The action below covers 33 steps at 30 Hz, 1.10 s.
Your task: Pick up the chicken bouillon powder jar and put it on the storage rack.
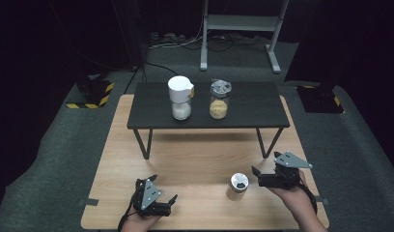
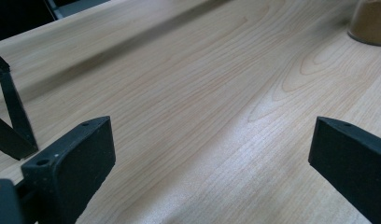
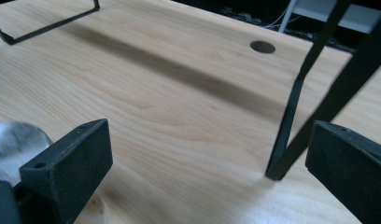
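High view: small metal-lidded jar (image 1: 238,183) stands on wooden table (image 1: 195,159), in front of black shelf (image 1: 207,104). Right gripper (image 1: 259,176) just right of jar, jaws wide, holding nothing, likely lined up to grasp it. Left gripper (image 1: 170,200) well left of jar, jaws wide, empty, resting low. On shelf behind jar: white-lidded jar (image 1: 180,96), spice jar (image 1: 219,99). Shelf leg (image 3: 291,121) near right gripper; jar probably blur (image 3: 13,144) by its jaw.
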Tool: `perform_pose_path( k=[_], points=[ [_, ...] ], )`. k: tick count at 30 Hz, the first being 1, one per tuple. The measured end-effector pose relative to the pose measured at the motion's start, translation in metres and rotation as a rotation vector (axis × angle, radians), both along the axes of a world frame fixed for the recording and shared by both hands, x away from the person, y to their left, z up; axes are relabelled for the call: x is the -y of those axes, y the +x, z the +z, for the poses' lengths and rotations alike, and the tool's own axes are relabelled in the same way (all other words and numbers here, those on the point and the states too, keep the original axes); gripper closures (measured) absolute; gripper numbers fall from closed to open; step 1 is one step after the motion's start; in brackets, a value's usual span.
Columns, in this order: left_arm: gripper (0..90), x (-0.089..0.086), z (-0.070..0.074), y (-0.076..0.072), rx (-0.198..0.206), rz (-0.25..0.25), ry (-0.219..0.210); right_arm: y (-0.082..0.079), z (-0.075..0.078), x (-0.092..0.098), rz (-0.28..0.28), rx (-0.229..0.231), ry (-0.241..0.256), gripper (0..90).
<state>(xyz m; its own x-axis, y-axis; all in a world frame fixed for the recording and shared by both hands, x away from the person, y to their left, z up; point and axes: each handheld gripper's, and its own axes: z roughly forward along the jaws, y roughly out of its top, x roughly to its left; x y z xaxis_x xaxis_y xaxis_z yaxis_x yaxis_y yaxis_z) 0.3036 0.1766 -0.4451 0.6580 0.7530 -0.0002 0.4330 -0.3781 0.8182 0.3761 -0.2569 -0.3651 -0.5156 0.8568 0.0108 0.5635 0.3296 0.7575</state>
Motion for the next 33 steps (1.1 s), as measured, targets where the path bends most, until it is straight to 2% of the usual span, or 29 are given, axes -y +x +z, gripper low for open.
perform_pose_path(
  k=[8,10,14,16,33],
  points=[
    [0.8,-0.001,0.0,-0.001,0.003,-0.001,-0.003,-0.012,-0.024,0.008,-0.015,0.026,-0.001,0.0],
    [0.8,-0.001,0.0,-0.001,0.004,-0.002,-0.004,-0.015,-0.029,0.008,-0.013,0.049,-0.016,0.0],
    [0.8,-0.001,0.0,-0.001,0.002,-0.009,-0.004,-0.018,-0.037,0.009,-0.026,0.046,-0.022,0.0],
    [0.8,-0.001,0.0,-0.001,0.003,-0.008,-0.006,-0.019,-0.04,0.01,-0.025,0.054,-0.047,0.0],
    [0.8,-0.002,0.0,-0.001,0.003,-0.014,-0.017,-0.025,-0.066,0.013,-0.038,0.014,-0.089,0.0]
  ],
)
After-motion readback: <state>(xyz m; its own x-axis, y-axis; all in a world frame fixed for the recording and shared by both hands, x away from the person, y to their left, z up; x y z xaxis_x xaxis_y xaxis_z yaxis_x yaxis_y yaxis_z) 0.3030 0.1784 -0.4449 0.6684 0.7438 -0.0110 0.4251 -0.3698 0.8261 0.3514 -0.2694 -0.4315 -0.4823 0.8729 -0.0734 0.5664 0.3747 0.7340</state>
